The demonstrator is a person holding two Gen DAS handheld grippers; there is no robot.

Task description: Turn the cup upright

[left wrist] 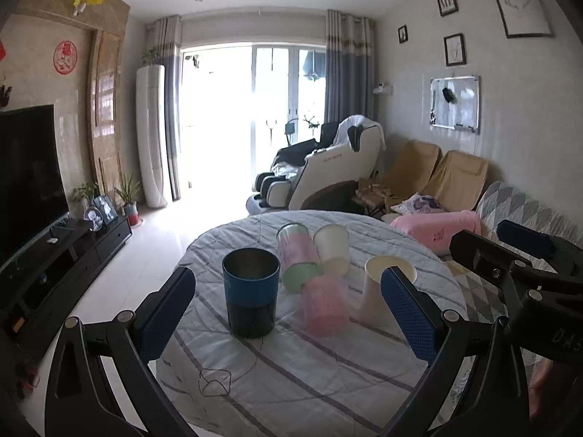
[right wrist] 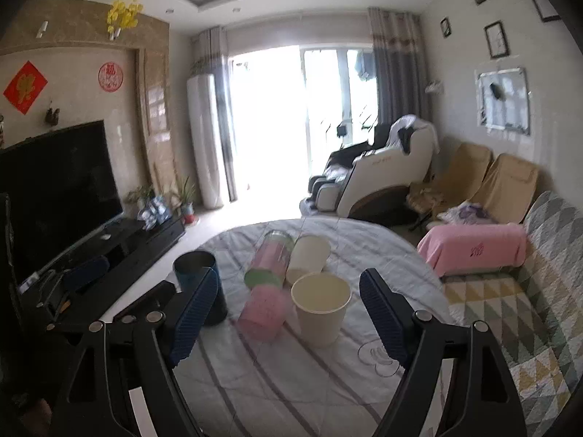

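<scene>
Metal cup [left wrist: 251, 291] left on table [left wrist: 291, 382], paper cup [left wrist: 379, 291] right, toppled cups [left wrist: 309, 258] between

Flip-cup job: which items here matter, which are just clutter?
Job:
- pink cup, upside down
- cream cup and pink-green bottle, on their sides
- left gripper, right gripper, both open, empty

Already upright:
- blue cup
- paper cup

Clutter:
- pink blanket
- TV

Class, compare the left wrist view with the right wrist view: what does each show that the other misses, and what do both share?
Only the left wrist view shows the open right gripper from the side. Only the right wrist view shows the red diamond poster. Both share the blue cup, the upright paper cup, the pink cup and the TV.
</scene>
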